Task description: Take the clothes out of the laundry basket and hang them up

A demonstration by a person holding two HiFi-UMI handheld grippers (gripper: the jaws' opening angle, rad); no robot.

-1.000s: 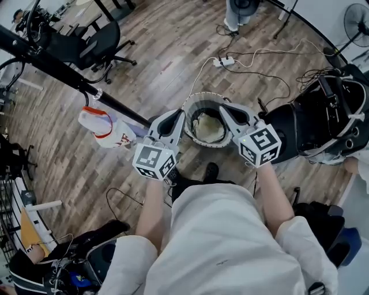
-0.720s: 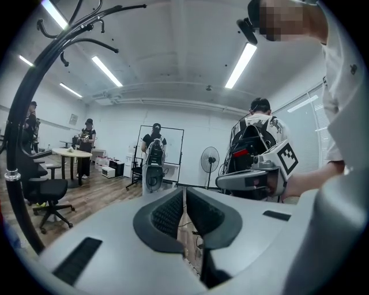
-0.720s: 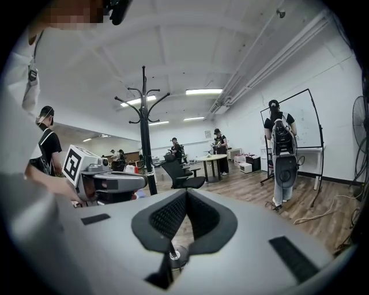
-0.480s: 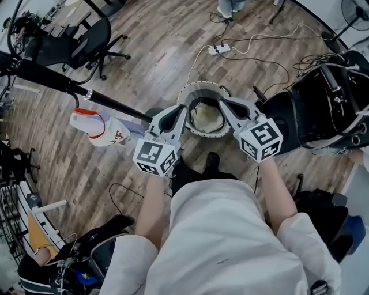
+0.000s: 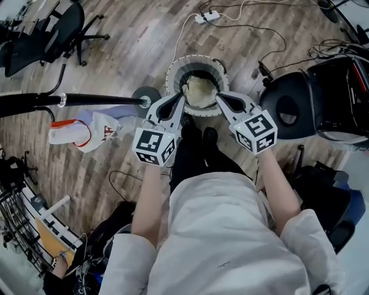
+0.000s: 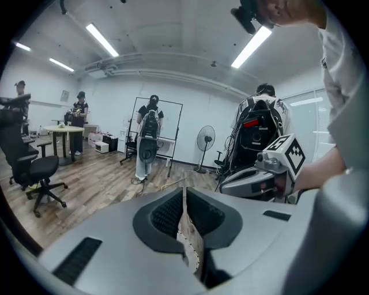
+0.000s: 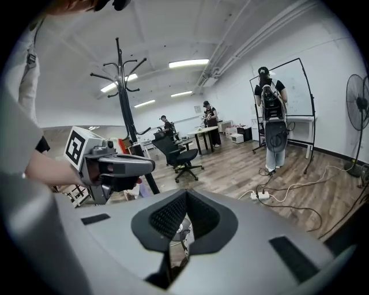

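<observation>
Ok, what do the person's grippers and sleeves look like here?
The left gripper and right gripper have light grey, tapering shells with black ribbed pads on the inner faces. Each carries a white cube printed with black square markers: the left cube and the right cube. The person wears a white top with short sleeves.

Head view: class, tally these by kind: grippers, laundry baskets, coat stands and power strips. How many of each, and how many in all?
Grippers: 2 (left gripper, right gripper)
Laundry basket: 1
Coat stand: 1
Power strip: 1
Total: 5
</observation>
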